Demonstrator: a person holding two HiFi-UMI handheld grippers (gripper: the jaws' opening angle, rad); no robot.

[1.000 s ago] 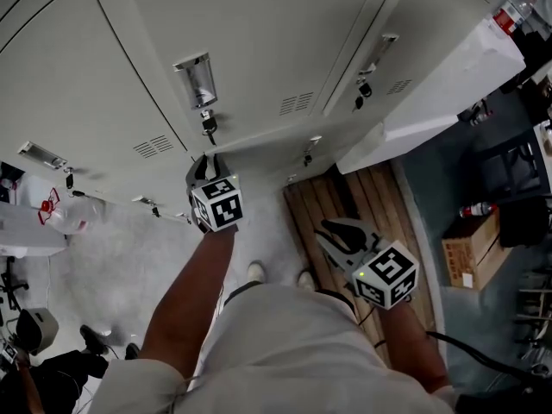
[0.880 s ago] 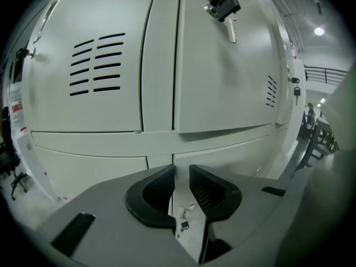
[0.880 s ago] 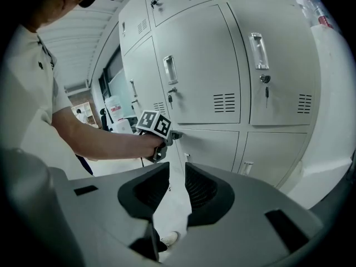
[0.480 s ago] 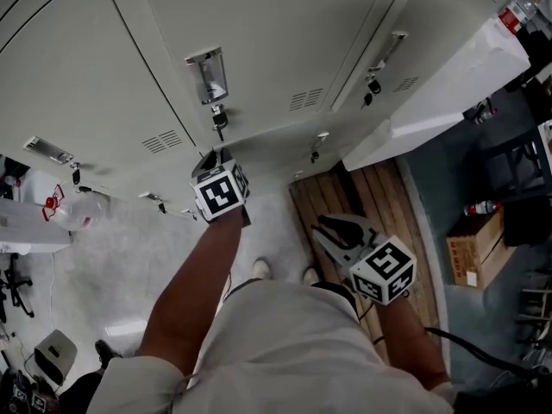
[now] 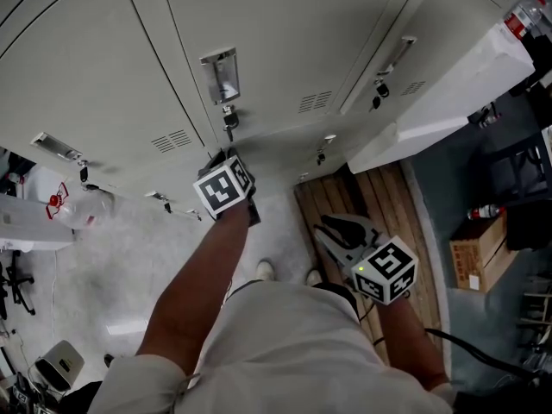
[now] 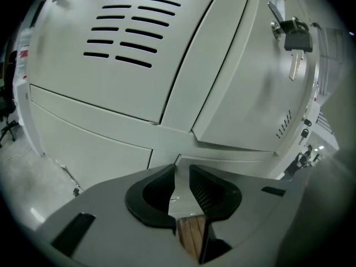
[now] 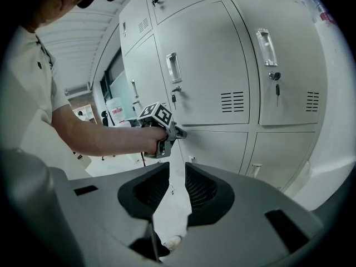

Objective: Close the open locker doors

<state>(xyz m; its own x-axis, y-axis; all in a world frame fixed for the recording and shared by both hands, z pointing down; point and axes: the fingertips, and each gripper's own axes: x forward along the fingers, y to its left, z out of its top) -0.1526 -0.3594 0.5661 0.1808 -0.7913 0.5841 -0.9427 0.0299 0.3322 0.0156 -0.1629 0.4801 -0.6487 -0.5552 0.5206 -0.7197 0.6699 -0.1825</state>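
Observation:
A wall of pale grey lockers fills the top of the head view. One door [image 5: 259,50] has a recessed handle [image 5: 221,76] with a key [image 5: 229,121] hanging below it. My left gripper [image 5: 220,156] points at the seam under that door, close to the metal. Its jaws [image 6: 182,171] stand a narrow gap apart with nothing between them. At the right a white locker door [image 5: 448,102] juts out, open. My right gripper [image 5: 332,224] hangs lower, away from the lockers, its jaws [image 7: 179,174] slightly apart and empty. It looks toward the left gripper [image 7: 178,131].
A wooden pallet [image 5: 362,205] lies on the floor below the open door. A cardboard box [image 5: 474,261] and a bottle [image 5: 483,211] sit at the right. A white table with a plastic container [image 5: 60,210] stands at the left. The person's shoes [image 5: 263,270] are near the lockers.
The left gripper has rolled about its own axis, so its marker cube shows a different face. It stays at the same spot by the locker seam. The right gripper has barely moved.

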